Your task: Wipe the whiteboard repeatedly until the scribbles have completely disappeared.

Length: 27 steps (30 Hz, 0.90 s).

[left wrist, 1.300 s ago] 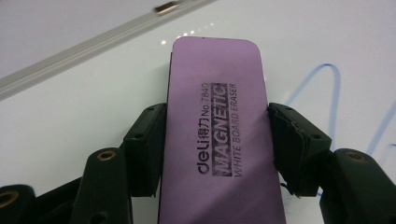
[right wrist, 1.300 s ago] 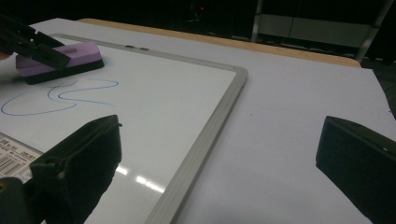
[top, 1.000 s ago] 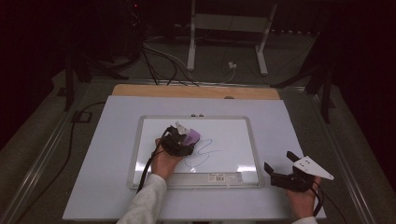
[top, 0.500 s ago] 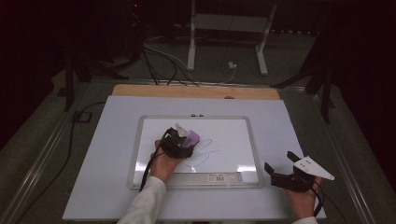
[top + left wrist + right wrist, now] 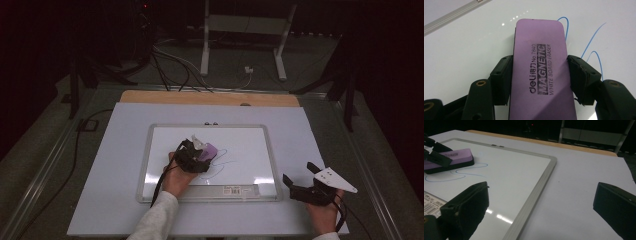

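Your left gripper (image 5: 539, 75) is clamped on a purple whiteboard eraser (image 5: 540, 72), its two black jaws pressing the eraser's long sides; the left gripper view alone lets you read the black print on the eraser's top, "deli No 7840 MAGNETIC WHITE BOARD ERASER", and shows thin blue pen lines (image 5: 596, 53) looping just beyond its right edge. From the side, in the right gripper view, the eraser proves to be a flat purple slab over a dark base that lies flat on the whiteboard (image 5: 524, 177), with a blue squiggle curling out beside it. Your right gripper (image 5: 541, 202) has its jaws spread wide with nothing between them, one over the board's lower corner and one over the table; in the high view it rests at the table's near right corner, well apart from the eraser. That high view places the eraser near the middle of the board, slightly left of centre. The whiteboard has a grey frame and a barcode sticker (image 5: 239, 190) on its near edge, and it lies on a pale table top (image 5: 115, 165) with a wooden strip (image 5: 150, 97) along the far edge. Beyond, the room is dark, with cables (image 5: 170, 70) on the floor and a white metal stand (image 5: 245, 35).
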### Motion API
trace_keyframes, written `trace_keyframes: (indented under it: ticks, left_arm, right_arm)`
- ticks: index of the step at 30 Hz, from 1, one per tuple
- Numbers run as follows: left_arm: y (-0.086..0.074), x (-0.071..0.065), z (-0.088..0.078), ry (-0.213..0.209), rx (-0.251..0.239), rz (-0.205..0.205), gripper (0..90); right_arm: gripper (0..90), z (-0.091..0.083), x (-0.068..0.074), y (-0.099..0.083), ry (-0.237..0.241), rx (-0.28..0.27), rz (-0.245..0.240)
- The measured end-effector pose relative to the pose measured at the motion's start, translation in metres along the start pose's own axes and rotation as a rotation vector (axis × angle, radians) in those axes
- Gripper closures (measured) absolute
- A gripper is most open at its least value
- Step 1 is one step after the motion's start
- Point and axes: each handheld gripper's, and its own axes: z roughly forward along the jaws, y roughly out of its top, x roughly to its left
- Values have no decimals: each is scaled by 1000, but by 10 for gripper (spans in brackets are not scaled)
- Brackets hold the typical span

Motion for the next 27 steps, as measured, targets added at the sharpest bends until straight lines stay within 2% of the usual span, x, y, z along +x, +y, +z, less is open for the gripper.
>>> trace_keyframes:
  ticks: [6,10,21,27]
  left_arm:
    - [4,13,5,62,-2,-34,419]
    - [5,13,5,65,2,-33,419]
    - [-10,-9,-9,-1,1,-1,419]
    - [-12,-21,-11,-29,-4,16,418]
  right_arm:
    - [8,-1,-1,0,-3,-2,4]
    - [8,-1,-1,0,-2,-1,4]
    - [8,0,-1,0,-2,-1,1]
    - [8,0,0,0,-1,1,0]
